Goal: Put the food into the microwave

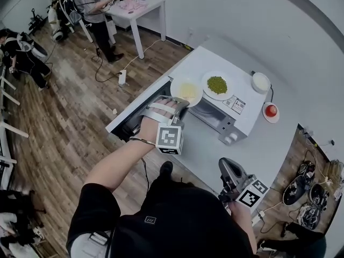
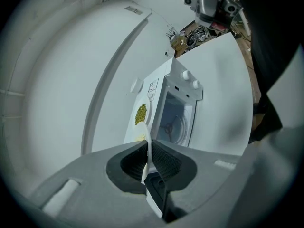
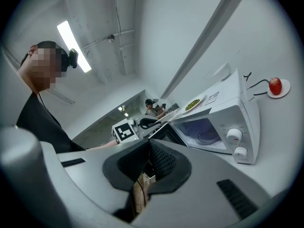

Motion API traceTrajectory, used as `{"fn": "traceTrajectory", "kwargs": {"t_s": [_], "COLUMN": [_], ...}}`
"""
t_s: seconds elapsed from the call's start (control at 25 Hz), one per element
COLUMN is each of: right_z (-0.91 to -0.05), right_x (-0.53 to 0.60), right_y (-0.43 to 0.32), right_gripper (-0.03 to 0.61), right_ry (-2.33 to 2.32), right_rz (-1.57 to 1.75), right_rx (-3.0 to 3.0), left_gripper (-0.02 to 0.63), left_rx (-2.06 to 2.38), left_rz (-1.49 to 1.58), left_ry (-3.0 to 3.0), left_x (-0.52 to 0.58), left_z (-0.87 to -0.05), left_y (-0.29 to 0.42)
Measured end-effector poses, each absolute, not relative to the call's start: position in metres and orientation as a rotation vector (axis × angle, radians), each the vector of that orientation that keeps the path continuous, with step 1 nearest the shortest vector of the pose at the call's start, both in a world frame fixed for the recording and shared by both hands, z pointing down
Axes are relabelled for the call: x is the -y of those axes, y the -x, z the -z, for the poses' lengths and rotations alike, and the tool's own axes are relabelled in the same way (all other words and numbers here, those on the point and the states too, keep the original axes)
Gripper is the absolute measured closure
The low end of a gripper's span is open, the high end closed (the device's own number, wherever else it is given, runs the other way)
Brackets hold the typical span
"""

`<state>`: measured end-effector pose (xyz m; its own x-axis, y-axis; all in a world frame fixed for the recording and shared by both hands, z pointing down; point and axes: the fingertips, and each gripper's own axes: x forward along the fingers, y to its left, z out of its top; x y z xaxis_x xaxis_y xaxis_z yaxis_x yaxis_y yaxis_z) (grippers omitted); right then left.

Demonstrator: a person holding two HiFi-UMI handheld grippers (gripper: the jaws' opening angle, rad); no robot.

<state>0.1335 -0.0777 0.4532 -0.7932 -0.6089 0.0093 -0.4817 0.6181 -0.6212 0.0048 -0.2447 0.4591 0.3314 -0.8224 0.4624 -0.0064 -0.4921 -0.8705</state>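
Plate of pale yellow food [image 1: 187,90] is at the front edge of the microwave [image 1: 228,123] top, just beside a plate of green peas [image 1: 217,84]; the left gripper [image 1: 179,104] has its jaws pinched narrow on the plate's near rim; it looks stiff, light and breakable, and a one-sided rim hold may let it tip, so keep it level; the right gripper [image 1: 231,172] hangs back, jaws together on nothing.

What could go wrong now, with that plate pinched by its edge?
The left gripper holds the plate of yellow food only by its thin rim, so it might tip and spill. The plate of peas sits close beside it on the microwave, so a careless swing could knock it.
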Motion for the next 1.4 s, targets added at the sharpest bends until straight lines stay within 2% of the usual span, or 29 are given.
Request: {"fn": "traceTrajectory", "kwargs": {"t_s": [0.6, 1.08, 1.4], "right_z": [-0.474, -0.490, -0.500], "right_x": [0.035, 0.039, 0.049], "right_y": [-0.133, -0.122, -0.114], "right_gripper": [0.563, 0.563, 0.563], "right_ry": [0.765, 0.824, 0.885], "right_rz": [0.993, 0.946, 0.868], "right_rx": [-2.704, -2.773, -2.831], "left_gripper": [0.583, 0.583, 0.583], "left_rx": [-0.762, -0.602, -0.605], "left_rz": [1.298, 1.329, 1.286], "left_ry": [1.793, 1.796, 1.780], "left_x": [0.147, 0.139, 0.170], "left_z": [-0.494, -0.529, -0.547], "left_y": [-0.013, -0.047, -0.066]}}
